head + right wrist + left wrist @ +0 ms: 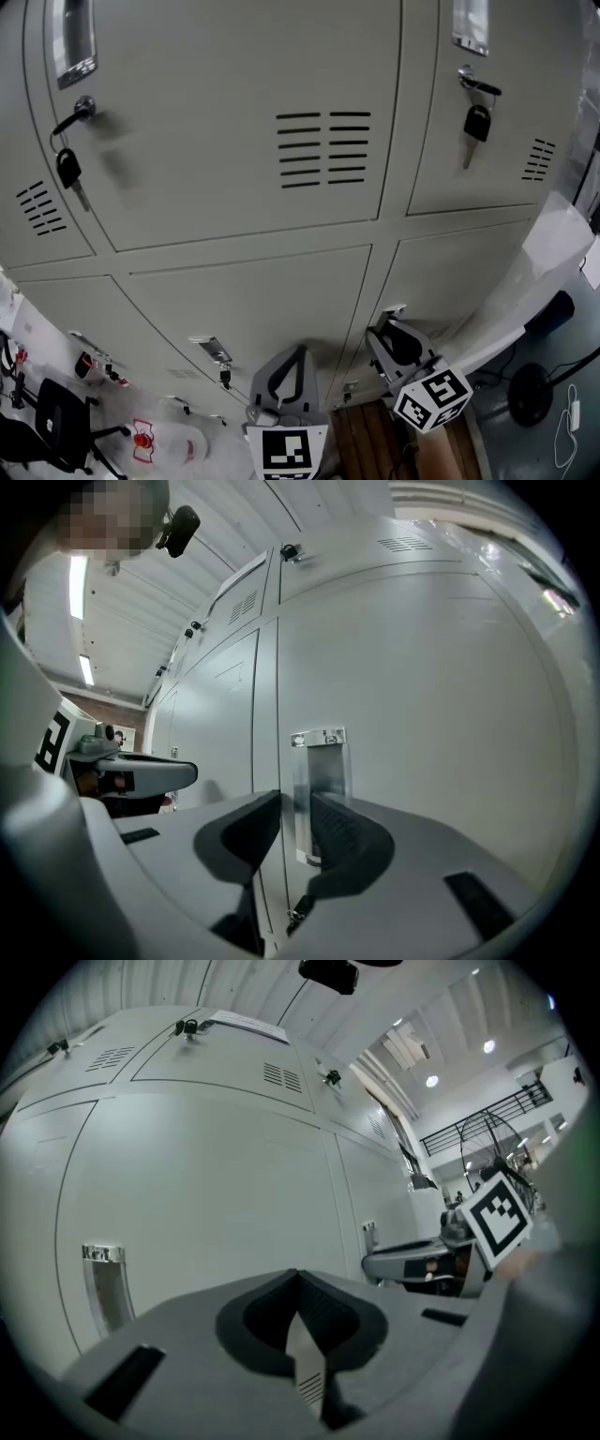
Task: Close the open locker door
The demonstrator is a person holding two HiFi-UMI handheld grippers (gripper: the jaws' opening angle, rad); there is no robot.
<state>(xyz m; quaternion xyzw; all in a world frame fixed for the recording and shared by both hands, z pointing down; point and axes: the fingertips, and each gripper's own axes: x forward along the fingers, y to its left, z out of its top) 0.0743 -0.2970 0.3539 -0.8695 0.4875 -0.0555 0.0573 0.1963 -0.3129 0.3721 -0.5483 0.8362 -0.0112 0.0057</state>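
A bank of grey lockers fills the head view. The lower right locker door (455,277) lies flush with its neighbours, and I see no door standing ajar. My right gripper (377,328) points at that door just below its chrome recessed handle (394,308). In the right gripper view the right gripper (295,801) is open. Through the narrow gap between its jaws I see the handle (323,761) and the door seam, and nothing is gripped. My left gripper (300,352) aims at the middle lower door (253,300). In the left gripper view the left gripper (298,1279) is shut and empty.
Keys hang from the locks of the upper doors (67,169) (476,123) and from the middle lower door (225,377). A black office chair (52,417) stands at the lower left. A floor fan (528,394) and a pale board (561,236) are on the right.
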